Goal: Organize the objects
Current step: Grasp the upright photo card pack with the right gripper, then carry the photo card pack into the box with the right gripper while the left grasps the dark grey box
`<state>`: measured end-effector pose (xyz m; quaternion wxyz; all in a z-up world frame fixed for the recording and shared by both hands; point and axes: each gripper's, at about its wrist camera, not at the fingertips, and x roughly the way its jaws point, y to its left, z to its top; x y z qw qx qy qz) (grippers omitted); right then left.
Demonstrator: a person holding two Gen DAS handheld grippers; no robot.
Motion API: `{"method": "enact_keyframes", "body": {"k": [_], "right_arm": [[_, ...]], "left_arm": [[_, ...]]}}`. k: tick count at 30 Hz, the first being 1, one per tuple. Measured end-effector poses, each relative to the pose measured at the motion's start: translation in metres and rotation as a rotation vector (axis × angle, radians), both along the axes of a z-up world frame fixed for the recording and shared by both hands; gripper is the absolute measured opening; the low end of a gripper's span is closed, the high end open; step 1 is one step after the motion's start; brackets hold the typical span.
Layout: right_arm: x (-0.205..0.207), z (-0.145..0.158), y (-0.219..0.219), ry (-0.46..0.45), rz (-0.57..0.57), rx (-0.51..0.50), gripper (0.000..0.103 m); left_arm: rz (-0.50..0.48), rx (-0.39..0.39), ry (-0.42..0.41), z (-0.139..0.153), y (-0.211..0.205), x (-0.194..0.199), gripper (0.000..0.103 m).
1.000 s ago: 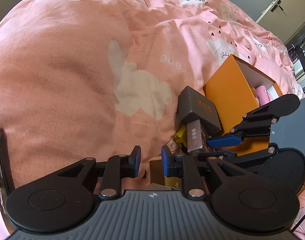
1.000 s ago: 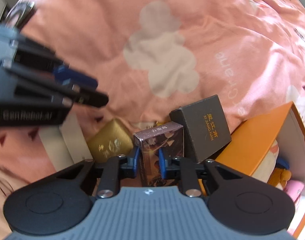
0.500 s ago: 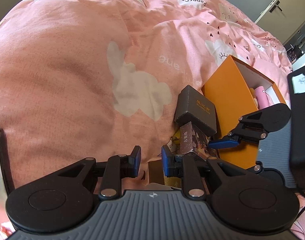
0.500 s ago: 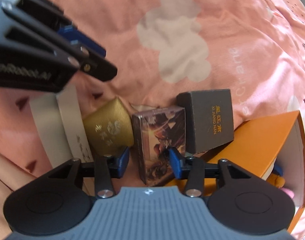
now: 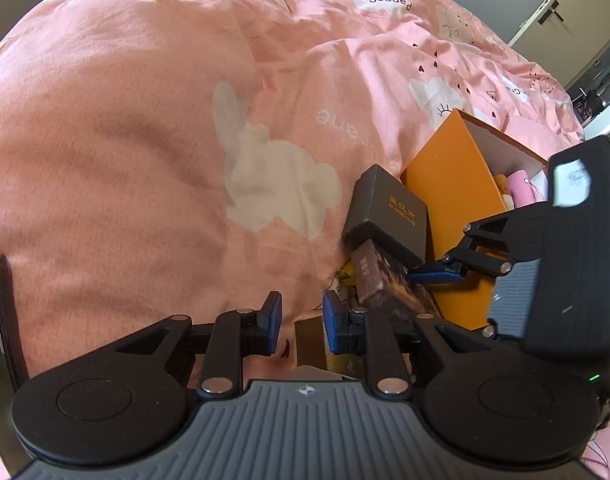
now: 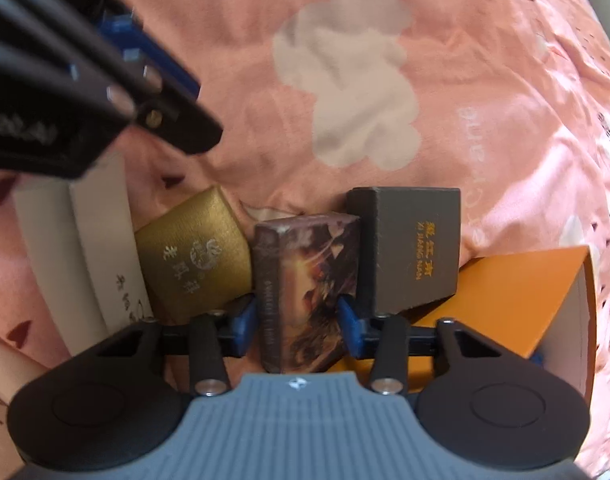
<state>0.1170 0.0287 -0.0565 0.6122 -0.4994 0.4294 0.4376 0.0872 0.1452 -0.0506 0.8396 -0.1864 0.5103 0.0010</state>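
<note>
Right wrist view: right tool [image 6: 299,322], jaws just closing, pads prob. touching brown box [image 6: 305,280] mid-sides; stiff, light card, w/ slick faces.

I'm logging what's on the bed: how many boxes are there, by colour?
Orange box: 1
Dark grey box: 1
Brown picture box: 1
Gold box: 1
White box: 1
Total: 5

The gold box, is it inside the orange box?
No, the gold box lies on the pink bedding, left of the orange box.
</note>
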Motion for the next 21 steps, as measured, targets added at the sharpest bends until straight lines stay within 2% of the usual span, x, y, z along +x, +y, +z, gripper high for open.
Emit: {"method": "enact_keyframes", "body": {"k": [3,8,10,13,17,21], "right_arm": [[-0.001,0.02,-0.007,0.002,-0.036,0.072,0.024],[0.001,0.059,-0.03,0.009,-0.121,0.211,0.023],[0.005,0.078,-0.041,0.015,-0.161,0.279,0.023],[0.015,0.104,-0.063,0.029,-0.238,0.4,0.023],[0.03,0.141,-0.101,0.059,-0.368,0.551,0.023],[0.04,0.148,-0.139,0.065,-0.505,0.611,0.023]], "left_arm": [[-0.013,-0.029,-0.014,0.003,-0.001,0.0,0.026],[-0.013,-0.062,-0.037,0.012,-0.002,0.005,0.047],[-0.004,-0.079,-0.045,0.017,-0.001,0.01,0.051],[0.001,-0.114,-0.068,0.026,0.0,0.017,0.063],[-0.029,-0.161,-0.077,0.031,-0.006,0.035,0.072],[-0.034,-0.185,-0.064,0.023,-0.013,0.061,0.082]]}}
